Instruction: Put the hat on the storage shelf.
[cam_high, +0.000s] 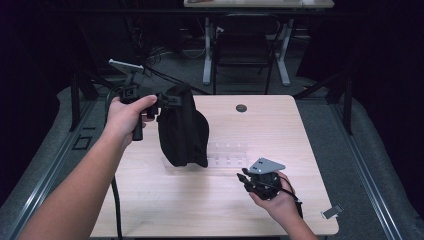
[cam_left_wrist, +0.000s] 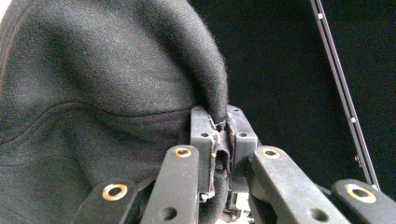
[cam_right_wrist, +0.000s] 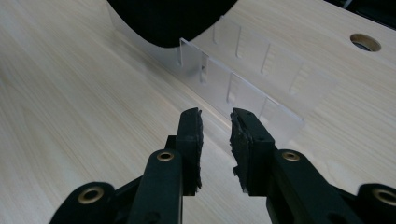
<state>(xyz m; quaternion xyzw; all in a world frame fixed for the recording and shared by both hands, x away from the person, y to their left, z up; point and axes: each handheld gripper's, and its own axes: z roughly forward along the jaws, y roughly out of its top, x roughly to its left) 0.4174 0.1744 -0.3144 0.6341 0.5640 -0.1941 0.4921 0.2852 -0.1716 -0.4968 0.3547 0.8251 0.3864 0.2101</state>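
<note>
A black fabric hat (cam_high: 182, 125) hangs over the table's middle left, its lower edge at the left end of a clear plastic divider tray (cam_high: 227, 155). My left gripper (cam_high: 172, 100) is shut on the hat's top edge. In the left gripper view a fold of the hat (cam_left_wrist: 93, 93) is pinched between the jaws of the left gripper (cam_left_wrist: 218, 122). My right gripper (cam_high: 243, 177) is held low near the front right, open and holding nothing. In the right gripper view it (cam_right_wrist: 217, 122) points at the tray's (cam_right_wrist: 243, 70) near wall, with the hat (cam_right_wrist: 168, 18) beyond.
The light wood table (cam_high: 280, 135) has a round cable hole (cam_high: 241, 108) at the back centre, which the right gripper view also shows (cam_right_wrist: 365, 42). A dark chair (cam_high: 242, 50) and desk legs stand behind the table. A small grey clip (cam_high: 331, 212) lies at the front right corner.
</note>
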